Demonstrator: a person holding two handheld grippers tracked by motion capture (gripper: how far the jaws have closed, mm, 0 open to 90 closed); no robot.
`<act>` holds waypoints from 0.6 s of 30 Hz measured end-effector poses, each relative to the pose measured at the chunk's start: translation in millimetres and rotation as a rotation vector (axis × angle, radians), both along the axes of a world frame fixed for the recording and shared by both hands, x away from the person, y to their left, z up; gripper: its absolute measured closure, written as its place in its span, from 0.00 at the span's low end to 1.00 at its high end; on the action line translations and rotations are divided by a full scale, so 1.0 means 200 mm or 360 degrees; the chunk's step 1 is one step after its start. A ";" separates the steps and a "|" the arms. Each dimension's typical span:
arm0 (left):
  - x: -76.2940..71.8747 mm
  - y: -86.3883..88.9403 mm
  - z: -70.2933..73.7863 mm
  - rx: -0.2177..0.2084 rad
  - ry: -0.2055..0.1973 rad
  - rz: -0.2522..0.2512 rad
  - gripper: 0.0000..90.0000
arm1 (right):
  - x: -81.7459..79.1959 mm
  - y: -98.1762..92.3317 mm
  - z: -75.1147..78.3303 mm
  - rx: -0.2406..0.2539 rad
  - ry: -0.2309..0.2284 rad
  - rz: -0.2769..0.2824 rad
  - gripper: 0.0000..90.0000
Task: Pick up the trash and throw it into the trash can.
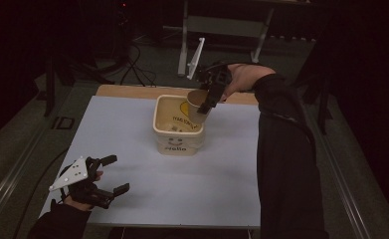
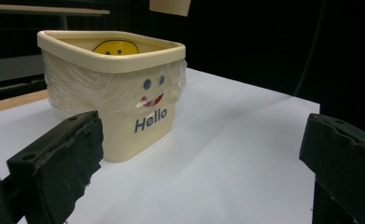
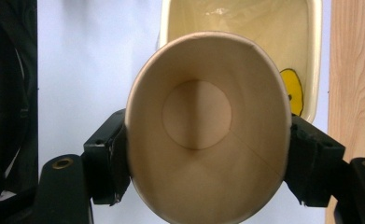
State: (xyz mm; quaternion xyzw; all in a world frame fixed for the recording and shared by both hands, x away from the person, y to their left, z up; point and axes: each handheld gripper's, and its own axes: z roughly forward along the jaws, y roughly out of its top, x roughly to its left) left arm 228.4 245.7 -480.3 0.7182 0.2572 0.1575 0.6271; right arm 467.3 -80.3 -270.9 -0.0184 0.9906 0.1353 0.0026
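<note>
So the right gripper (image 1: 205,106) has a plain paper cup (image 1: 197,107) clamped between its fingers (image 3: 108,161), one pad on each side of the cup wall. You can tell the squeeze is real because in the right gripper view the cup's mouth (image 3: 207,126) is pushed into an oval instead of a circle. It looks empty inside, just the bare bottom disc.

Where it is: just right of centre in the upper half of the high view, hanging over the right rim of the cream bin (image 1: 178,124), tilted, with its base dipping toward the opening. The bin is the one with "Hello" and a little face printed on its front (image 2: 150,122) and a yellow smiley on the inside wall (image 2: 115,47). My read is the cup is held from the side like that so it can go straight down into the bin without the fingers fouling the rim. Grabbing the walls also keeps a light, floppy thing from slipping, at the cost of denting it a bit.

The left gripper (image 1: 107,175) sits in the lower left of the high view, low over the white desk (image 1: 132,129), fingers (image 2: 59,158) spread wide with nothing between them. It's well apart from the bin, and its camera just looks across at it. I'd guess it's parked there to stay out of the way, since dropping one cup is a one-hand job. The bin seems to have a thin plastic liner (image 2: 101,88) bunched under the rim, so it reads as a trash bin.
</note>
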 end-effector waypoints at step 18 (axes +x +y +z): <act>-0.01 0.01 0.00 -0.0013 0.0003 0.0000 0.00 | 0.07 0.12 0.01 0.0037 -0.0017 -0.0018 0.30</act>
